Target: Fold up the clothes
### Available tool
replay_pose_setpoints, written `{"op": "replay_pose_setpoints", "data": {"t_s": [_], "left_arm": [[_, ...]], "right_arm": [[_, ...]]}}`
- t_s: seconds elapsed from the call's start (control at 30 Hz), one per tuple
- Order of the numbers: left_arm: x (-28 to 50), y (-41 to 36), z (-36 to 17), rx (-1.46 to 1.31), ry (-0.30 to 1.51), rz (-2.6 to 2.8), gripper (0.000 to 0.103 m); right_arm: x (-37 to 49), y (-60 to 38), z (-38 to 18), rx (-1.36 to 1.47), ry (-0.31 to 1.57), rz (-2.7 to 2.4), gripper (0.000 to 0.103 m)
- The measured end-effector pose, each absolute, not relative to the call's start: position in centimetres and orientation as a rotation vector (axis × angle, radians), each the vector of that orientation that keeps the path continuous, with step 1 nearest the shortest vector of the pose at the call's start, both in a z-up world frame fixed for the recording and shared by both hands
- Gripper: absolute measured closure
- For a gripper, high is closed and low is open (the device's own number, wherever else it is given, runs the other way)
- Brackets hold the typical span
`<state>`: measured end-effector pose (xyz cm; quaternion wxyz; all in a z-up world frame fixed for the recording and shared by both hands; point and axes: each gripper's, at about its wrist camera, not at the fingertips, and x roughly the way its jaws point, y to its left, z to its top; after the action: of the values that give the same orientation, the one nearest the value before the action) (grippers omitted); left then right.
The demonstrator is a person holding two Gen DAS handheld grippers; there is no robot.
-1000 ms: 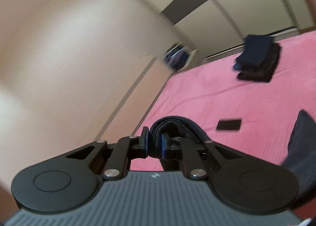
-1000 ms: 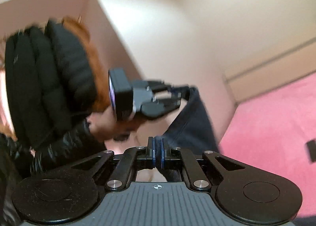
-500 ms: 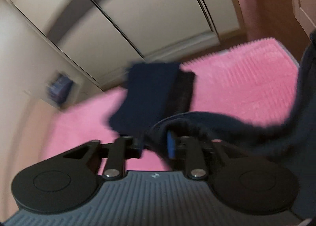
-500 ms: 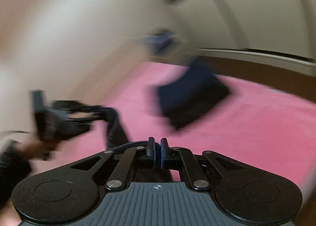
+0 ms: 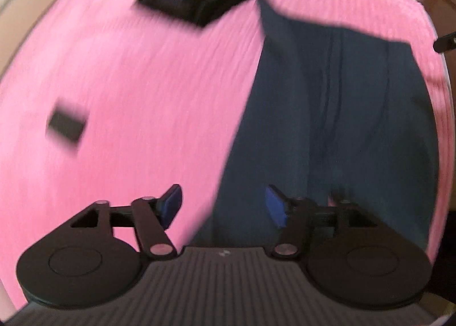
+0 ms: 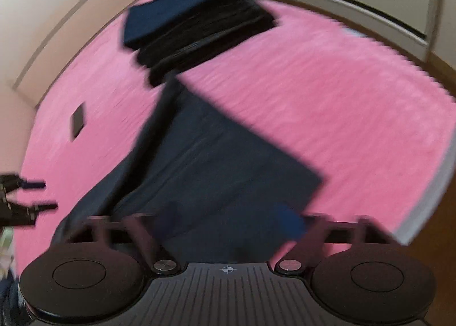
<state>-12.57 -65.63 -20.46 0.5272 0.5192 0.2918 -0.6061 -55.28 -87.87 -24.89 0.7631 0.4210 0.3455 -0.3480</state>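
Navy garment (image 6: 216, 155) lies flat, w/ creases.

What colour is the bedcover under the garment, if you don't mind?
Pink, plain with a fine ribbed texture; the bedcover shows best in the left wrist view.

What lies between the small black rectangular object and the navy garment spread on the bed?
Only bare pink bedcover separates the small black object from the navy garment; the right wrist view shows it.

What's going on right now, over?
Both grippers, left and right, open, empty. Navy garment flat on pink bed. Small black item lies clear.
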Motion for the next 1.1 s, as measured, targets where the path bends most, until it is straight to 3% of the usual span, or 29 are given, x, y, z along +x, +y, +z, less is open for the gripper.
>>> {"op": "replay_pose_setpoints", "data": {"t_s": [0.2, 0.37, 0.47, 0.6, 0.63, 0.9, 0.97, 1.1], "left_arm": [[-9.4, -52.9, -23.1, 1.244, 0.808, -1.34, 0.037], [-8.0, -45.1, -26.7, 1.384, 0.702, -1.265, 0.037], [-6.2, -43.6, -29.7, 1.419, 0.67, -1.228, 0.039], [-5.2, -42.3, -30.5, 1.42, 0.633, -1.304, 0.05], [-5.1, -42.1, -30.1, 1.416, 0.627, -1.32, 0.054], [-4.6, -40.1, -29.6, 1.401, 0.645, -1.288, 0.057], [-4.6, -40.2, -29.7, 1.418, 0.635, -1.306, 0.063], [-5.5, -39.4, -29.8, 1.5, 0.54, -1.351, 0.065]], "right_arm": [[-45.7, -82.4, -24.8, 0.747, 0.883, -0.513, 0.02], [-38.3, -80.2, -26.4, 0.629, 0.985, -0.366, 0.02], [-34.6, -79.8, -28.5, 0.608, 1.049, -0.334, 0.02], [-31.3, -80.8, -31.2, 0.69, 1.11, -0.35, 0.02], [-31.0, -81.1, -31.5, 0.72, 1.104, -0.362, 0.02], [-30.6, -82.1, -30.5, 0.92, 0.925, -0.424, 0.02], [-30.2, -81.9, -30.2, 0.928, 0.921, -0.404, 0.02], [-29.0, -81.8, -30.4, 0.927, 0.957, -0.405, 0.021]]}}
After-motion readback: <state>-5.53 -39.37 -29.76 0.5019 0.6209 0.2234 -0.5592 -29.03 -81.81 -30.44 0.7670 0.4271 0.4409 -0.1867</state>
